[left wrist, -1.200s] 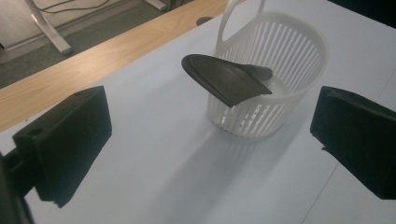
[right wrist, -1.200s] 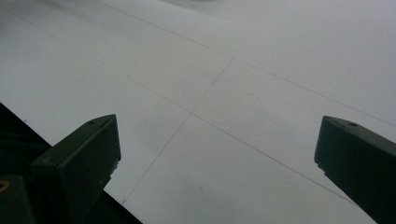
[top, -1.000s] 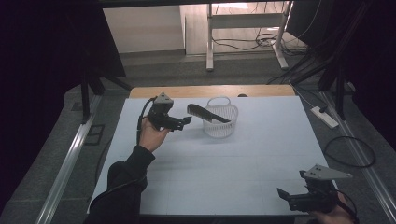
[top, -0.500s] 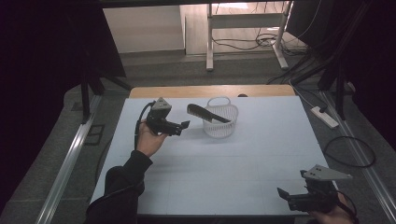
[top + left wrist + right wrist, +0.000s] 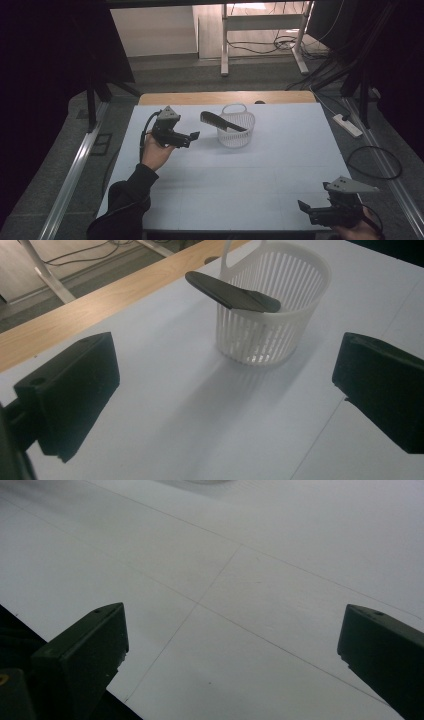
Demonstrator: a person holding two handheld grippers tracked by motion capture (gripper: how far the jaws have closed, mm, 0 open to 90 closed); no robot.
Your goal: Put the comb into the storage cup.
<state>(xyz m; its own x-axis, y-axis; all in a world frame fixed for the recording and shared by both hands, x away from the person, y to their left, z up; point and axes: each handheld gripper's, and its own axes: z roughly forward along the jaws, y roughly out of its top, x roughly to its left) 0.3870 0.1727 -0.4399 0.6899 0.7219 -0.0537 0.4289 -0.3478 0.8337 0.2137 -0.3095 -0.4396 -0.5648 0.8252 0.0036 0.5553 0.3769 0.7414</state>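
Comb (image 5: 223,122) lies across the rim of the white basket (image 5: 237,134), one end down inside toward 3 o'clock and the other end jutting out over the edge toward 9 o'clock, so the work in hand looks largely done: the comb is already lodged in the basket, propped at a slant rather than dropped fully in. The left hand-held gripper (image 5: 192,137) hangs just beside the basket at its 9 o'clock, jaws apart and holding nothing, which reads as a release or a pause; what seems left is at most a nudge to seat the comb deeper, or simply taking the hands clear. The right hand-held gripper (image 5: 306,209) sits well apart at the near edge of the bench (image 5: 260,175), about 5 o'clock from the basket, jaws likewise apart and empty. The high view gives the whole layout, both grippers, the left sleeve (image 5: 127,197) and the wooden strip (image 5: 225,97) at the bench's far side. The left gripper view adds what that one blurs: the basket's (image 5: 272,315) slatted wall, its looped handle (image 5: 229,252), and the comb (image 5: 232,292) resting flat on the rim with nothing between the jaws. The right gripper view shows bare bench (image 5: 250,580) crossed by faint seams between its wide-set jaws.
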